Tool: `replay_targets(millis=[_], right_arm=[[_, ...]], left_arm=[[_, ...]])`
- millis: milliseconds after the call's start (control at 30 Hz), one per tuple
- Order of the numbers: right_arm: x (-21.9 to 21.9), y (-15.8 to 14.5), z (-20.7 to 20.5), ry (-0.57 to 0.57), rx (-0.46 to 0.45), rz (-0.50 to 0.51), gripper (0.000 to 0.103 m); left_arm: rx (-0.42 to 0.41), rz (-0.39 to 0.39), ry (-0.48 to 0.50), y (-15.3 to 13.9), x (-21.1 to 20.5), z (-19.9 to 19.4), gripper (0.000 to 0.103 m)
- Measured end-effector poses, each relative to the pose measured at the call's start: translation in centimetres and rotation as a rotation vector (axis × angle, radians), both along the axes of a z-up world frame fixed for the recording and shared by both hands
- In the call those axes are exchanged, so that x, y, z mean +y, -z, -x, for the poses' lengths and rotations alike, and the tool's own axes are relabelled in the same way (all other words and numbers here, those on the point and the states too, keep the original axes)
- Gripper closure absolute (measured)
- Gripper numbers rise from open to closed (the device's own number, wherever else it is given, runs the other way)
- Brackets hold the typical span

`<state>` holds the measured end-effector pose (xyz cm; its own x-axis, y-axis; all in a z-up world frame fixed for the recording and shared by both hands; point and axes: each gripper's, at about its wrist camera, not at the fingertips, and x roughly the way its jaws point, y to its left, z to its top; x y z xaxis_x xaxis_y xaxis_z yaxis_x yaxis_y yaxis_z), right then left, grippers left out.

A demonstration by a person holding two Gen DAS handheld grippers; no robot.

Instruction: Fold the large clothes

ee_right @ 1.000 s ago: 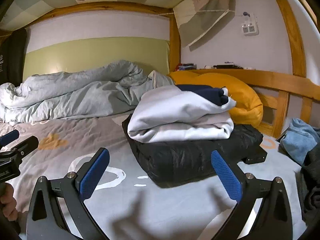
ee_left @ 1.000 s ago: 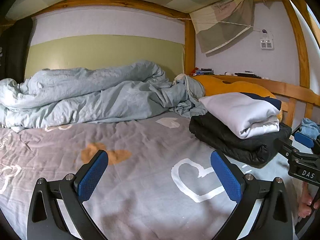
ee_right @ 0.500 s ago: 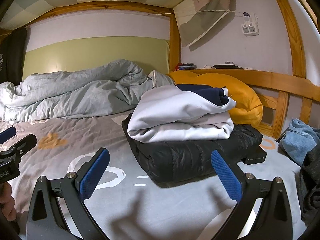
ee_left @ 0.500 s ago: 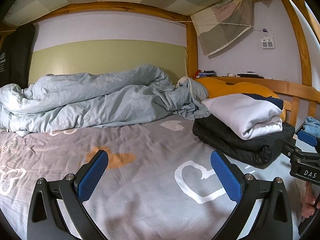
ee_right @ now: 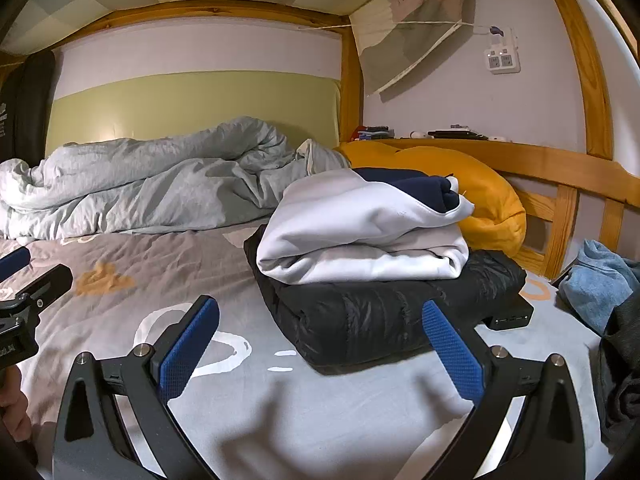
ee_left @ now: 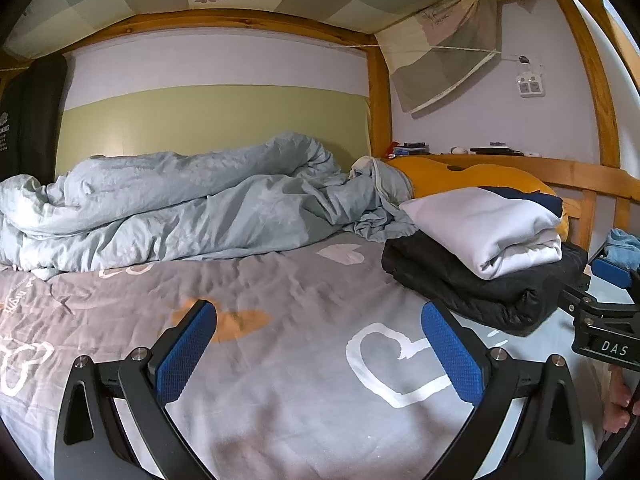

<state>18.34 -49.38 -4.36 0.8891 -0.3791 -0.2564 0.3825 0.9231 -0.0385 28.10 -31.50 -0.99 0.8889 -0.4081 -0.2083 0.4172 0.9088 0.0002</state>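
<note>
Two folded garments, a white sweatshirt (ee_right: 360,236) on a black puffer jacket (ee_right: 384,312), lay stacked straight ahead of the right gripper (ee_right: 320,340), long axis across its spread, empty jaws. From the left gripper (ee_left: 318,348), jaws also wide and empty, that stack sat forward-right, so the right was nearer. Unfolded blue cloth (ee_right: 600,280) lay far right of the right jaws, likely next.

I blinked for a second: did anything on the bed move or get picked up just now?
Nothing was grasped. The left gripper tilted slightly upward; its jaws remain open. The right gripper, also open, barely shifted. The white garment stays on the black jacket.
</note>
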Motion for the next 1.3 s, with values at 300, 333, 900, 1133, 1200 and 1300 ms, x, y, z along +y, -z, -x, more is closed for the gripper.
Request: replay_targets(millis=[300,333,900,1133,1200,1300], right_arm=[[-0.27,-0.04,-0.19,-0.009,0.004,0.004,0.002],[-0.29,-0.05,-0.21,-0.008,0.004,0.005,0.002],[-0.39,-0.03,-0.27,-0.011,0.006,0.005,0.001],[-0.39,-0.03,-0.28,-0.01,0.005,0.004,0.001],[-0.38,-0.03,-0.26,-0.01,0.005,0.005,0.001],[-0.36,-0.01,-0.27,-0.01,0.006,0.005,0.001]], left_arm=[[-0.005,0.001,-0.008,0.04,-0.25,0.43,0.0],[-0.003,0.002,-0.008,0.03,-0.17,0.33,0.0],[-0.001,-0.001,-0.01,0.0,-0.17,0.25,0.0],[-0.001,0.0,-0.01,-0.02,-0.18,0.28,0.0],[-0.001,0.0,-0.01,-0.02,-0.14,0.23,0.0],[-0.003,0.0,-0.01,-0.03,-0.09,0.22,0.0]])
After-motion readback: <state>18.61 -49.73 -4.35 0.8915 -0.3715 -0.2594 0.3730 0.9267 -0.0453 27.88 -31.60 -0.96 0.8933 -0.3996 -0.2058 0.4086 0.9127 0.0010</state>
